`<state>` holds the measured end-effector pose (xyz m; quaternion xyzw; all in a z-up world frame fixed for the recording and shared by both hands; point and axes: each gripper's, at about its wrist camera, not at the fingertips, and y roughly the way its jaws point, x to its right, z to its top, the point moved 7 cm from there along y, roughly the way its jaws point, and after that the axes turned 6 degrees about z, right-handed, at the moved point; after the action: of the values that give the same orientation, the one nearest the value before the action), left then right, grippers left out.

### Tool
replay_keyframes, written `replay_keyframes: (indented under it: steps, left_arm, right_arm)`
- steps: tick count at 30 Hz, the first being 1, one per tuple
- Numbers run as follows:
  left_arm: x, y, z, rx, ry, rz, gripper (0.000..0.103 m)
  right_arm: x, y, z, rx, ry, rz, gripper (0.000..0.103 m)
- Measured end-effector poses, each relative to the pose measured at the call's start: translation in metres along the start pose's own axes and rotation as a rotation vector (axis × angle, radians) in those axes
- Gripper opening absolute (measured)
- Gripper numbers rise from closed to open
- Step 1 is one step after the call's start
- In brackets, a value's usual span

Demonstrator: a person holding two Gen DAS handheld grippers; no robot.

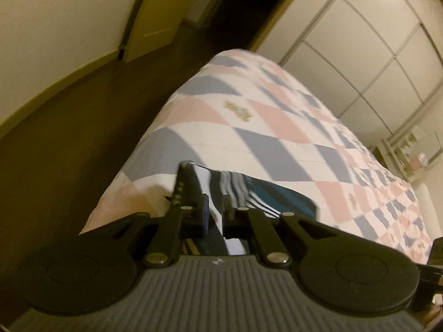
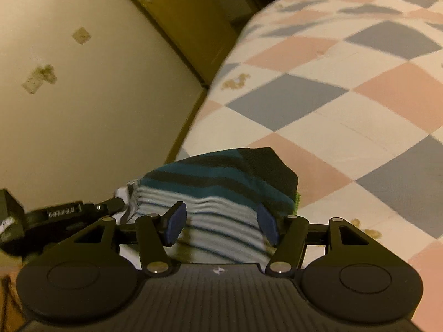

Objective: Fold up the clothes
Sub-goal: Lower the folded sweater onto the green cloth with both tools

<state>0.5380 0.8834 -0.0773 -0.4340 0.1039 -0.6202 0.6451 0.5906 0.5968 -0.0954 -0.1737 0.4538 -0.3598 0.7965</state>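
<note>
A striped garment (image 2: 221,182), teal, black and pale grey, lies bunched at the near edge of a bed with a pink, blue and white checked cover (image 2: 346,96). My right gripper (image 2: 220,221) is open, its blue pads either side of the pale striped part. My left gripper (image 1: 213,207) is shut on the same striped garment (image 1: 271,196), pinching its near edge; the cloth trails off to the right over the checked cover (image 1: 263,127). The left gripper also shows at the left edge of the right wrist view (image 2: 69,213).
Dark floor (image 1: 69,127) runs left of the bed. A cream wall (image 2: 69,96) and a door (image 1: 155,13) stand beyond it. White wardrobe panels (image 1: 373,55) line the far side, with a small shelf unit (image 1: 407,149).
</note>
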Motion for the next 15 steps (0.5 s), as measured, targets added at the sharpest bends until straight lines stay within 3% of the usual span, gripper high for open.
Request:
replay_keyframes:
  steps: [4, 9, 12, 15]
  left_arm:
    - [0.012, -0.041, -0.018, 0.010, 0.049, -0.040, 0.005]
    - [0.007, -0.046, -0.074, -0.082, 0.198, 0.070, 0.007]
    - [-0.007, -0.042, -0.101, -0.099, 0.203, 0.130, 0.018]
    - [-0.013, -0.041, -0.104, -0.087, 0.161, 0.128, 0.024]
  right_arm:
    - [-0.016, -0.037, -0.026, -0.014, -0.061, 0.051, 0.057]
    - [-0.049, -0.058, -0.067, -0.079, -0.198, 0.093, 0.049]
    - [-0.057, -0.046, -0.094, -0.147, -0.298, 0.048, 0.047]
    - [-0.054, -0.031, -0.116, -0.198, -0.363, -0.004, 0.047]
